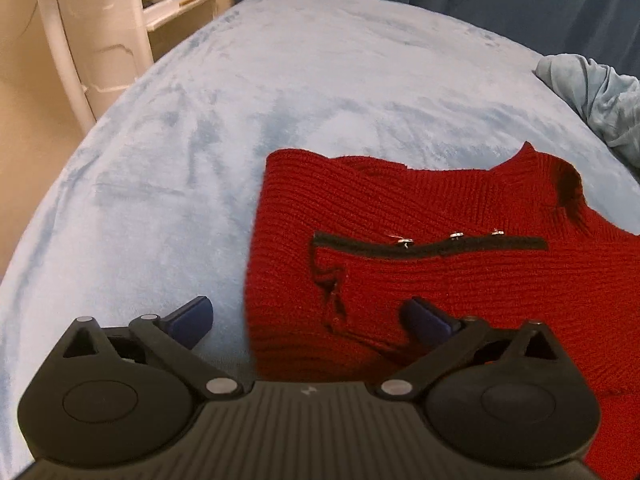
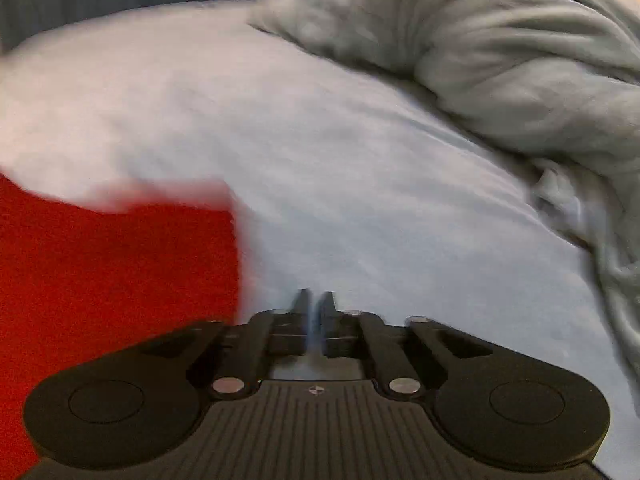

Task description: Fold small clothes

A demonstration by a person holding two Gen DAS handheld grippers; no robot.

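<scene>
Red knit sweater (image 1: 420, 220), partly folded on bed (image 1: 240, 100): soft, limp, light; grasp near edge; left tool (image 1: 308, 320) spread wide, empty; right tool (image 2: 314, 304) closed, empty.

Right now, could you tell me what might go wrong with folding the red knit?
1. The open left gripper straddles the red knit's edge; closing may pinch the blanket too.
2. The snaps could catch a finger.
3. The right gripper is shut over bare blanket, holding nothing.
</scene>
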